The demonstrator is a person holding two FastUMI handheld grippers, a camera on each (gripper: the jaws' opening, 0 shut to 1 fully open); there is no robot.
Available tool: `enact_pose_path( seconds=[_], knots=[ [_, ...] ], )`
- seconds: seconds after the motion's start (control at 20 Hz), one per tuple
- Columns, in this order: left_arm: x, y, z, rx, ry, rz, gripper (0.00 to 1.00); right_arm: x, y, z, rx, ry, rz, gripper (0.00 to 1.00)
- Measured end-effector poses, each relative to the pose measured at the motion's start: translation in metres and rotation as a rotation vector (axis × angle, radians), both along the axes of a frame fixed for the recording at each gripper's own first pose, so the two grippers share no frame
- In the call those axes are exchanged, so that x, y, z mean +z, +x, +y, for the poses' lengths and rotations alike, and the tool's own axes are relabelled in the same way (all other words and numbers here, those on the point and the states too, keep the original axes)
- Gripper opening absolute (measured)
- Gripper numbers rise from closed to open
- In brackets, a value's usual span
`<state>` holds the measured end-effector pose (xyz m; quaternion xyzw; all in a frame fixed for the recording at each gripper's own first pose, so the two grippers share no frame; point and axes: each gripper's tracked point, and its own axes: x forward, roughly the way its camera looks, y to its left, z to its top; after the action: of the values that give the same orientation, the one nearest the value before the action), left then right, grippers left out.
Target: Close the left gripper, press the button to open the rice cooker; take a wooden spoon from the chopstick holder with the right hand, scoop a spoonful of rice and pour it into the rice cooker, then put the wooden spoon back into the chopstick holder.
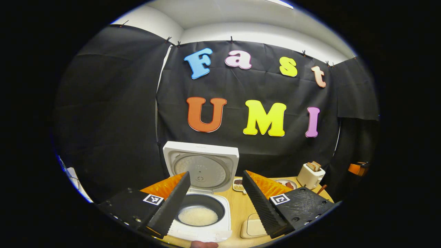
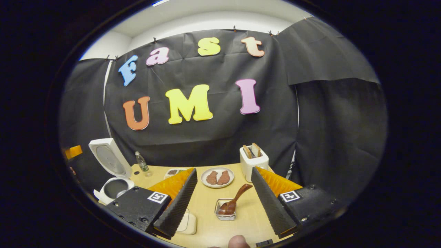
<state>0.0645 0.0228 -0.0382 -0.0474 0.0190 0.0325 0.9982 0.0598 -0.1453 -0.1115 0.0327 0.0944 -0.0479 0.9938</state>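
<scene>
The white rice cooker [image 1: 206, 230] stands open right below my left gripper [image 1: 216, 174], its lid [image 1: 201, 168] upright and a layer of white rice [image 1: 198, 216] in the dark pot. The left gripper's jaws are spread wide with nothing between them. In the right gripper view the cooker [image 2: 112, 187] sits at the far left of the table. The brown wooden spoon [image 2: 234, 201] leans bowl-down in a small square holder [image 2: 224, 214], just ahead of my right gripper [image 2: 224, 170], which is open and holds nothing.
On the wooden table [image 2: 206, 203] stand a white toaster [image 2: 254, 162] with bread slices, a plate [image 2: 217, 177] with two brown pieces, a small dish of grains [image 2: 173, 171], a little bottle [image 2: 142, 162] and a cream square pad [image 2: 189, 223].
</scene>
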Motion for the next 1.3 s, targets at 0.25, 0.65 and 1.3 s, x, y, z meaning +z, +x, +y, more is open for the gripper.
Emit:
enact_pose_path(
  seconds=[0.25,0.65,1.3],
  knots=[
    [0.003,0.003,-0.016,0.017,0.005,0.022,0.94,-0.069,0.034,-0.023,0.002,0.051,0.102,1.00],
    [0.013,0.031,-0.040,0.048,0.015,0.056,0.94,-0.176,0.104,-0.054,-0.002,0.222,0.291,0.90],
    [0.006,0.019,-0.058,0.157,0.007,0.097,0.94,-0.217,0.153,-0.050,0.052,0.324,0.392,0.30]
  ],
)
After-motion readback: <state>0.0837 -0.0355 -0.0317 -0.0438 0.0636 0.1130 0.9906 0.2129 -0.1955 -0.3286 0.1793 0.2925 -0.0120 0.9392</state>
